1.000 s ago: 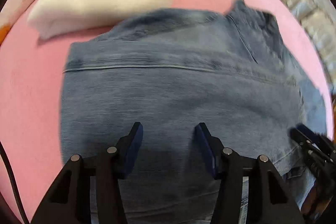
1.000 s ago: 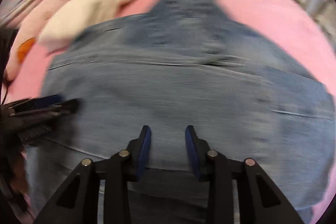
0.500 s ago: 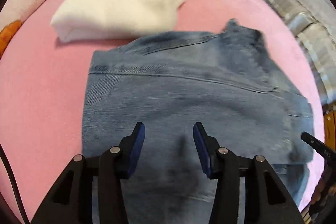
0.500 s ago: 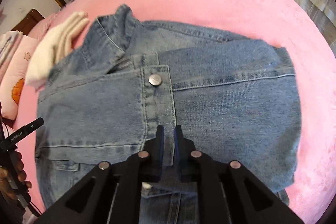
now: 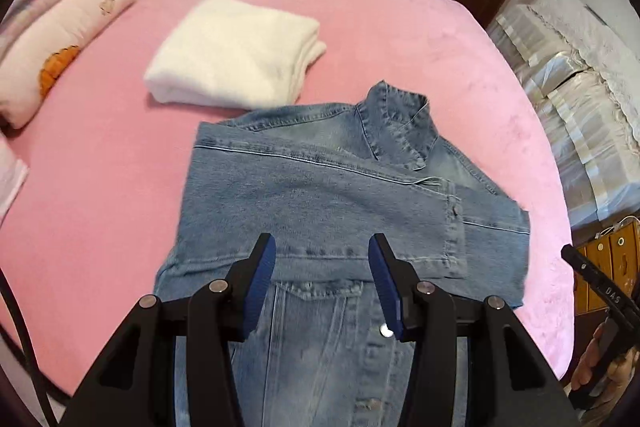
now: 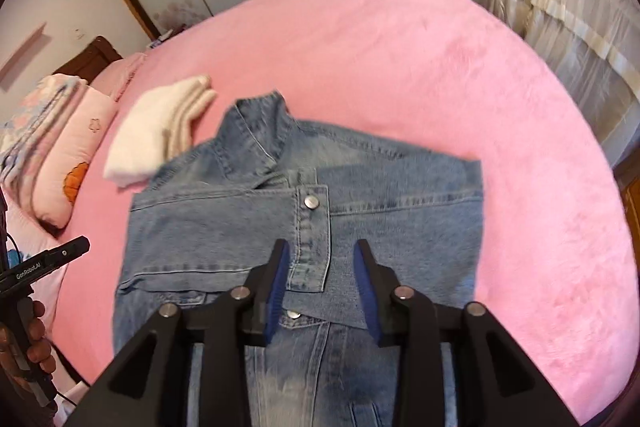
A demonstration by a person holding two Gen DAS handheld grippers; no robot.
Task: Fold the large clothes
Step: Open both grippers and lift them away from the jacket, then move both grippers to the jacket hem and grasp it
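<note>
The denim jacket (image 5: 332, 195) could flop open, because the left gripper (image 5: 322, 281) and right gripper (image 6: 322, 281), its jaws just opening, hang spread, holding nothing.

Both wrist views look steeply down; share jacket (image 5: 340, 195).

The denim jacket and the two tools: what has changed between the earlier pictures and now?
Both tools have pulled up and back from the denim jacket. The right tool, nearly shut over the button placket half a second ago, has just been opening and holds nothing. The left tool stays open and empty. The jacket lies with its sleeves folded in, and the folded white garment stays beside it on the pink bed.
</note>
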